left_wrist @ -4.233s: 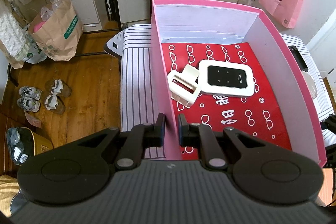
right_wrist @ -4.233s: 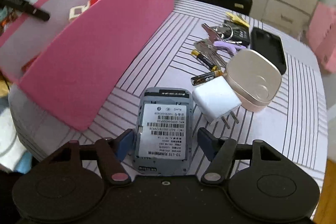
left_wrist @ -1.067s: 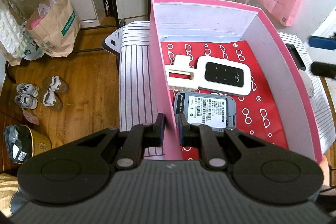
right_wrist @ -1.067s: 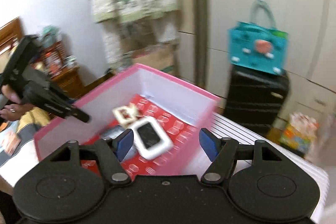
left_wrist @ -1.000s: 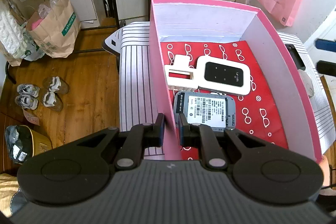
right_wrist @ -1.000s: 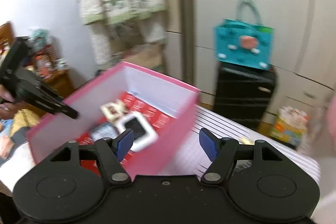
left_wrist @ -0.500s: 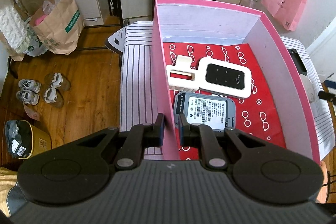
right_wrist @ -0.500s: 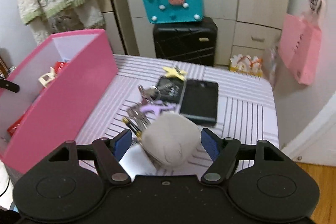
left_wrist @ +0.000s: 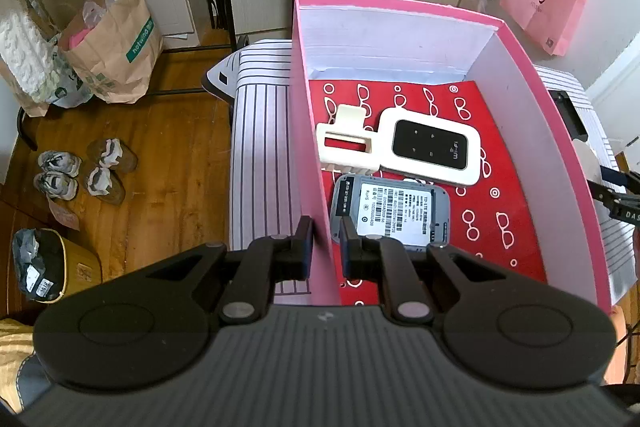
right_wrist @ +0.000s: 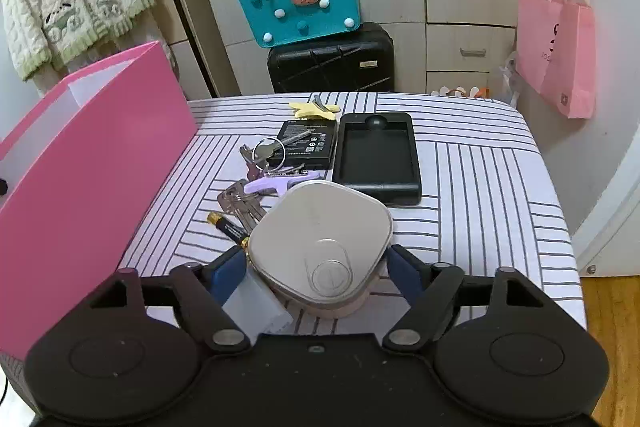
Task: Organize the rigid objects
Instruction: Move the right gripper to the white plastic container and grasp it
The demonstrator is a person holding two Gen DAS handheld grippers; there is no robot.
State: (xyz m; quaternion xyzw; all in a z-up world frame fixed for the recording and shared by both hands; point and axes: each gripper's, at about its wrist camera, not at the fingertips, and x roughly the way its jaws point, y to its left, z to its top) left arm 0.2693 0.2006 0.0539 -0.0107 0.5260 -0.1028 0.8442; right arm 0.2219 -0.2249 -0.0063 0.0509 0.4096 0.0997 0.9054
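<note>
Striped cloth [right_wrist: 480,179]: rounded matte beige case [right_wrist: 320,239] btwn open right tool [right_wrist: 316,269]

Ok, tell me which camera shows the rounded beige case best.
The right wrist view: the rounded beige case sits whole and close between the open right gripper. The left wrist view shows only a sliver past the pink box.
</note>
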